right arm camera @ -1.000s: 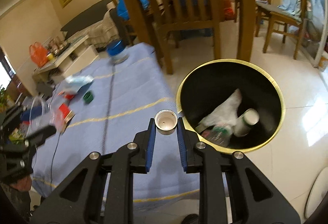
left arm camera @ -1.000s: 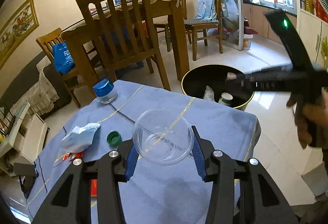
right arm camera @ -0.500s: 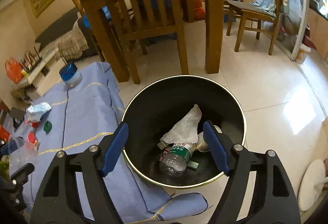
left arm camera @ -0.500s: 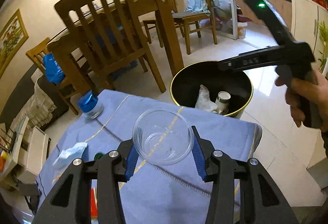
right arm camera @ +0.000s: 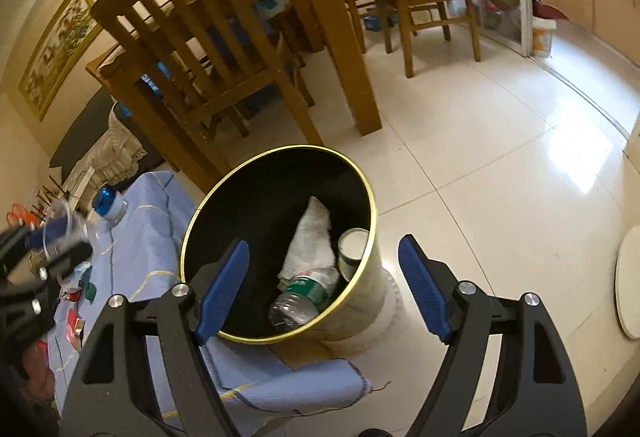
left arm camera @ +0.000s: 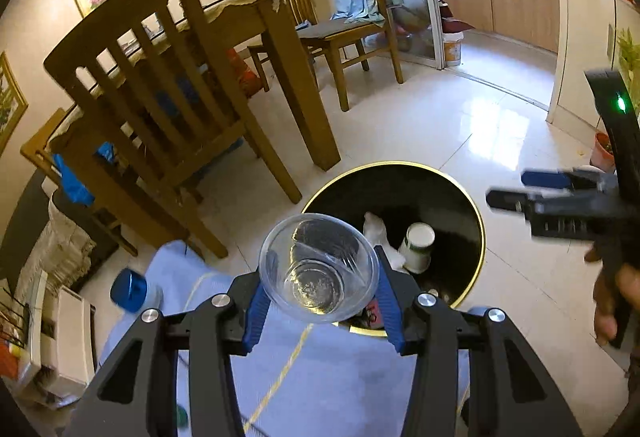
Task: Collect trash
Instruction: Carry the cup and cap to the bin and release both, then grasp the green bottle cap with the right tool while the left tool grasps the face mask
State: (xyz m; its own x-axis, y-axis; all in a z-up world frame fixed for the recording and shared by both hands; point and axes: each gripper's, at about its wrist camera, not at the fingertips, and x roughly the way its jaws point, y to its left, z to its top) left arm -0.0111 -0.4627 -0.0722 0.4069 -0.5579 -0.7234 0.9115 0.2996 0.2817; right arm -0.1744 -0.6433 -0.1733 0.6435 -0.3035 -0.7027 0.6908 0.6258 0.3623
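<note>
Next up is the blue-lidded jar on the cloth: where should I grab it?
Grip the blue-lidded jar across its clear body below the lid, from the side, level with the blue cloth. It stands upright; jaws spanning the round wall suit it best.

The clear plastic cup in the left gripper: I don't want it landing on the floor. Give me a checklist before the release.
1. Clear plastic cup clamped in left gripper: ok.
2. Cup fully over the black gold-rimmed trash bin: not ok, it overlaps the near rim.
3. Right gripper open and holding nothing: ok.
4. Room in bin beside white paper cup and clear plastic bottle: ok.
5. Cup empty: cannot tell.
</note>
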